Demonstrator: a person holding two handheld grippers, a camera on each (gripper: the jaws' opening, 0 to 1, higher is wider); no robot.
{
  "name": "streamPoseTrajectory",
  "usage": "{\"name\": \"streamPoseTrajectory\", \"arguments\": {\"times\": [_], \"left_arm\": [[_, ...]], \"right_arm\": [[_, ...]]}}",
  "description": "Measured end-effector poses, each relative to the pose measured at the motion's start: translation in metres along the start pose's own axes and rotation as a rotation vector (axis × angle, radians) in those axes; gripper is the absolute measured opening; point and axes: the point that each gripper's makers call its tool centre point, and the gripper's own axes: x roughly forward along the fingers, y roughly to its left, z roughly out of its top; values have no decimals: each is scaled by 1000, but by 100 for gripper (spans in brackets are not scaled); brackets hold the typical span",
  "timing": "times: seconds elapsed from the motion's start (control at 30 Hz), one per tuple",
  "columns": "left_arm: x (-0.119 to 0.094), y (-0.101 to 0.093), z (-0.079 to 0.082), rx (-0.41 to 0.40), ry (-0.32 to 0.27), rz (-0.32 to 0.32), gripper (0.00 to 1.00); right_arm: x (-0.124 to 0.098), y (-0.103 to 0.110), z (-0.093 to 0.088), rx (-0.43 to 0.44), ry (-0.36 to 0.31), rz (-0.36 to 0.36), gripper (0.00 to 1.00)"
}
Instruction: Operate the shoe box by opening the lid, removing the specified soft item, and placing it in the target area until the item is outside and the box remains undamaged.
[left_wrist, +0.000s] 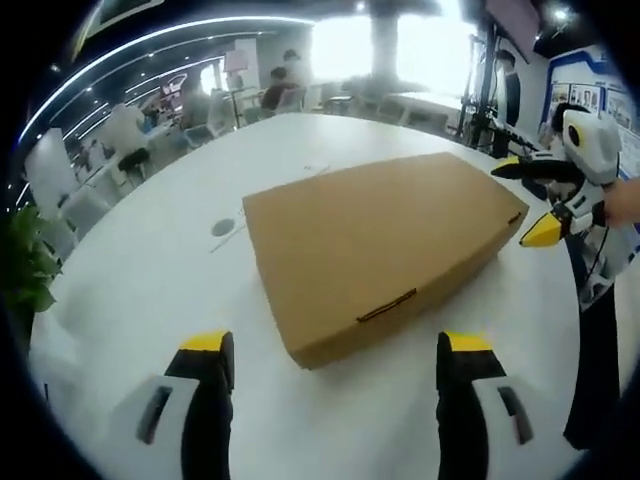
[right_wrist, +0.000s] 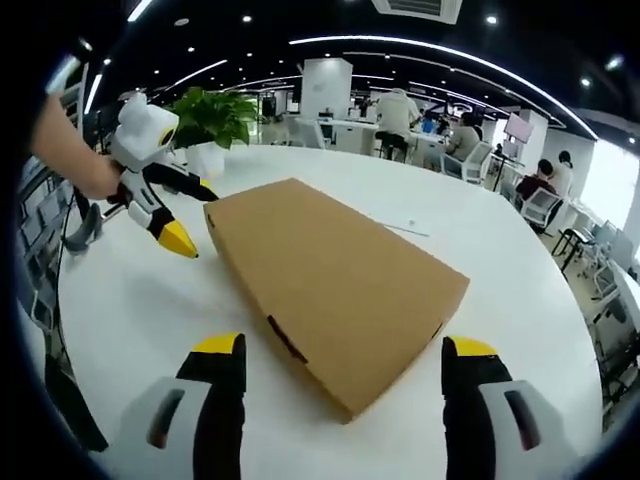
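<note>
I am looking along my left tongs at the shoe box, which is lying flat and closed on the desk just ahead of them, one corner pointing toward me. My right tongs are coming in from the right of that view, sitting just beside the box's far right corner. In the right gripper view my right tongs are standing before the near corner of the box, while my left tongs are hanging to the left, close beside its far left corner. A potted plant is sitting on the desk behind the box, with people seated at other tables beyond.
</note>
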Motion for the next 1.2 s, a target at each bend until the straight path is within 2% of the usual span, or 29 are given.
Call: {"name": "streamPoseTrajectory", "arguments": {"times": [0.1,0.13,0.2,0.4,0.57,0.83,1.0,1.03,1.07,1.13,1.17,1.2], "left_arm": [[1,-1,2,-40,-9,8,85],[1,-1,3,-71,-10,32,85],[3,-7,8,-102,-45,18,85],[4,-12,3,9,-10,5,85],[4,-5,11,-6,-39,12,84],[8,-7,19,24,-57,-1,81],[12,-9,23,7,-63,-5,80],[14,-18,24,-43,-69,-41,79],[16,-21,23,-47,-56,-55,81],[18,-19,23,-41,-44,-10,81],[18,-17,24,-66,-49,7,80],[17,-18,24,-65,-46,-7,80]], "right_arm": [[2,4,-3,10,14,10,82],[2,5,-3,18,13,9,81],[3,8,-3,22,11,5,82],[5,4,-4,9,19,-8,79],[8,0,-3,10,20,-12,78],[10,-2,-1,-1,16,-25,79],[14,-5,-1,15,20,-34,78],[14,-6,-1,24,20,-36,78],[15,-5,-1,27,21,-33,78],[14,-4,-2,32,4,-35,78],[14,-4,-2,32,1,-37,78],[15,-4,-1,33,3,-39,78]]}}
